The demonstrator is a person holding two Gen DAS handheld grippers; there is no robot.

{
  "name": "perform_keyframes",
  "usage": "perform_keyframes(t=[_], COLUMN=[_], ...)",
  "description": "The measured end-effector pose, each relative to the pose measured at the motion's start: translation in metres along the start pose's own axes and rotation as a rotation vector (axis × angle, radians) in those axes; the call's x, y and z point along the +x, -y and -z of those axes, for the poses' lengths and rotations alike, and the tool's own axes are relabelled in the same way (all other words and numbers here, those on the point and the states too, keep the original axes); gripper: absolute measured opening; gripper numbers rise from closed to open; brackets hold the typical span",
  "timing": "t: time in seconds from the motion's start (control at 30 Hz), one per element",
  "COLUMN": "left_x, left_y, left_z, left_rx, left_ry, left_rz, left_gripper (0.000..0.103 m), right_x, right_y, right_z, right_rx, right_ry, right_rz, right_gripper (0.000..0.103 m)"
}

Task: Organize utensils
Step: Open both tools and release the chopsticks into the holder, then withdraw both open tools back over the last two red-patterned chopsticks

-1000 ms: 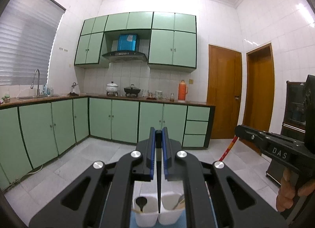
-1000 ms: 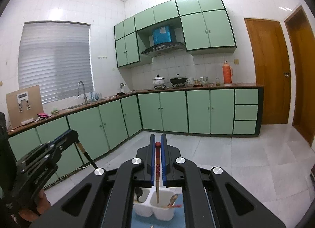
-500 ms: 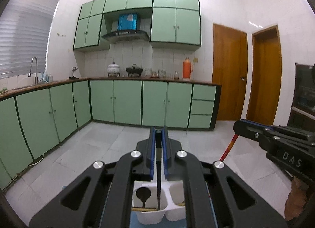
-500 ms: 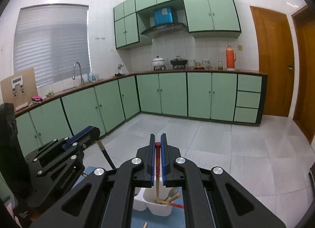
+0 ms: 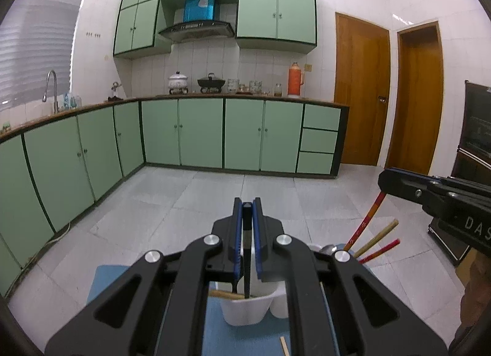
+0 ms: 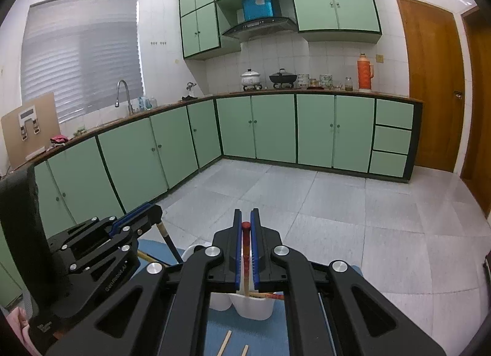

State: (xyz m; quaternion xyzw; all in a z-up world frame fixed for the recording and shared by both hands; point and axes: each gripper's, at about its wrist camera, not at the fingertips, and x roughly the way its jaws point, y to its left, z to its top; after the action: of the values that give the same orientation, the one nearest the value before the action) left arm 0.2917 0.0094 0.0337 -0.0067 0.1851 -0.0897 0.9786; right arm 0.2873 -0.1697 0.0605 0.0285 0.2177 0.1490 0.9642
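White plastic holder on a blue mat already takes several chopsticks and a spoon, as both grippers lower more into its compartments. The left gripper pinches a black chopstick whose tip is inside the left cup; the right gripper clamps a red chopstick entering the right cup. Loose wooden sticks on the mat suggest sorting is well along, not finished.

you see green cabinets under the counter, an orange thermos and two pots on it, wooden doors, a faucet.
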Motion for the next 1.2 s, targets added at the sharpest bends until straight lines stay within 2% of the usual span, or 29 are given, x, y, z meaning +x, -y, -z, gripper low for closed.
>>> perform_keyframes(t=[0.03, 0.1, 0.23, 0.3, 0.43, 0.5, 0.73, 0.87, 0.97, 1.2], left_x=[-0.001, -0.004, -0.018, -0.028, -0.049, -0.061, -0.1, -0.119, -0.127, -0.14], left_y=[-0.001, -0.005, -0.014, -0.019, -0.027, -0.028, -0.023, -0.02, -0.014, -0.011], left_z=[0.001, 0.002, -0.002, -0.005, -0.006, -0.004, 0.017, 0.036, 0.053, 0.091], left_rx=[-0.002, -0.008, -0.027, -0.038, -0.062, -0.073, -0.075, -0.094, -0.092, -0.074], left_ry=[-0.001, 0.003, 0.036, 0.056, 0.094, 0.115, 0.135, 0.132, 0.106, 0.032], left_rz=[-0.001, -0.002, -0.002, -0.005, -0.015, -0.021, -0.026, -0.026, -0.022, -0.028], left_gripper=[0.011, 0.03, 0.039, 0.044, 0.053, 0.065, 0.077, 0.09, 0.092, 0.096], right_x=[0.0, -0.001, -0.007, -0.012, -0.033, -0.045, -0.086, -0.104, -0.115, -0.131], right_y=[0.002, 0.001, 0.003, 0.006, 0.01, 0.012, 0.014, 0.013, 0.011, 0.01], right_z=[0.0, 0.002, 0.004, 0.003, 0.005, 0.009, 0.035, 0.059, 0.078, 0.122], right_rx=[-0.002, -0.004, 0.005, 0.013, 0.029, 0.036, 0.06, 0.081, 0.092, 0.124], right_ry=[-0.003, -0.006, 0.009, 0.024, 0.065, 0.086, 0.138, 0.143, 0.14, 0.095], right_rz=[-0.002, 0.0, 0.004, 0.009, 0.02, 0.022, 0.035, 0.042, 0.053, 0.095], right_gripper=[0.006, 0.007, 0.014, 0.023, 0.029, 0.044, 0.058, 0.068, 0.086, 0.096])
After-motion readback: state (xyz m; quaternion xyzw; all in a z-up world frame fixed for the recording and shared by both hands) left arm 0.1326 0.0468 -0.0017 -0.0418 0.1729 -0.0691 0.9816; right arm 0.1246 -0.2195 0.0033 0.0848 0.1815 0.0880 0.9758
